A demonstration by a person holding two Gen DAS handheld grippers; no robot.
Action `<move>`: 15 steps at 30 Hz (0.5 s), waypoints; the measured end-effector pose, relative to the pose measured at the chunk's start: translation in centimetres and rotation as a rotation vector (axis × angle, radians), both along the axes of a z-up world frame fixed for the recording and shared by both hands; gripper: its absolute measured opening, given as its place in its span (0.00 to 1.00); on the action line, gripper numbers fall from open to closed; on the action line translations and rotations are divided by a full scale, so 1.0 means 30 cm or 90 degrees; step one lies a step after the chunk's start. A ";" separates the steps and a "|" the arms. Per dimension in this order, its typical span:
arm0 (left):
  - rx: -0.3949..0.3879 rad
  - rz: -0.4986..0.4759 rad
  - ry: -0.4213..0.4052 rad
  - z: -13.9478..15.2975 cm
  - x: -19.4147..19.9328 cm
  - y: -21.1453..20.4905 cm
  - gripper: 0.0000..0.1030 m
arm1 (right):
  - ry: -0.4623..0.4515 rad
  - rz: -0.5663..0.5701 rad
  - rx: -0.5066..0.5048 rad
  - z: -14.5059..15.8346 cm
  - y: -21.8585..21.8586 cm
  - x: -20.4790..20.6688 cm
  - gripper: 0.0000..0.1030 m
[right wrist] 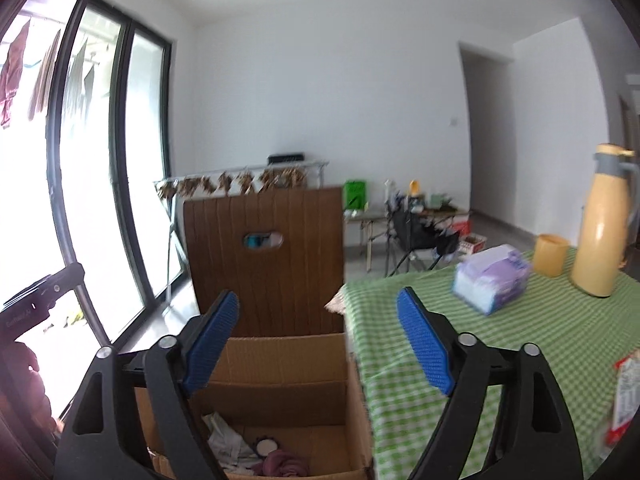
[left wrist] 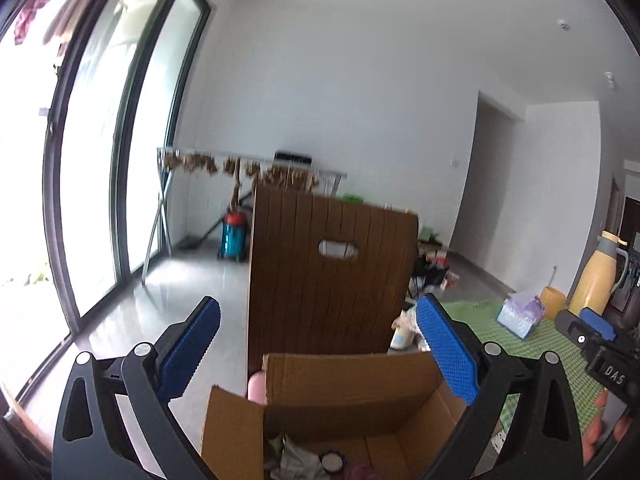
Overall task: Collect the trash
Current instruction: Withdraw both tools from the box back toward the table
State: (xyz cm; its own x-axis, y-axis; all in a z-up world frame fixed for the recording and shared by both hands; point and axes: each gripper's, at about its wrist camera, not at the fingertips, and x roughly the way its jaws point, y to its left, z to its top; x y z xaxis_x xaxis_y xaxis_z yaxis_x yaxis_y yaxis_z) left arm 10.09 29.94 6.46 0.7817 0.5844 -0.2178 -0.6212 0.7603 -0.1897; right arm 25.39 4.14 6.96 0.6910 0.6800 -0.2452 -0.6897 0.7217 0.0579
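Both grippers, left (left wrist: 318, 344) and right (right wrist: 318, 338), hang above the cardboard box (right wrist: 280, 364) with fingers spread wide and nothing between them. Crumpled paper (right wrist: 226, 438) and other trash lie at the box bottom; the box sits against the green-checked table (right wrist: 520, 332), probably for short reaches.
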 end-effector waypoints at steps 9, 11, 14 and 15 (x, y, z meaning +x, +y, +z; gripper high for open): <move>0.031 -0.073 -0.002 0.018 0.055 -0.175 0.92 | -0.001 -0.130 0.030 0.018 -0.296 -0.032 0.83; 0.036 -0.097 0.001 0.025 0.081 -0.234 0.92 | 0.006 -0.164 0.029 0.019 -0.375 -0.042 0.83; 0.041 -0.140 0.004 0.037 0.128 -0.332 0.92 | 0.000 -0.210 0.017 0.015 -0.502 -0.078 0.83; 0.043 -0.154 0.005 0.038 0.144 -0.362 0.92 | -0.002 -0.222 0.015 0.014 -0.537 -0.089 0.83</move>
State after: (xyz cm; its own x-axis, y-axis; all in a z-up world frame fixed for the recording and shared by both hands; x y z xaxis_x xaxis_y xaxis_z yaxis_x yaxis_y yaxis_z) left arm 14.41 19.08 7.61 0.8988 0.3942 -0.1917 -0.4213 0.8976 -0.1296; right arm 22.72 -11.98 7.38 0.8835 0.4082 -0.2297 -0.4019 0.9125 0.0760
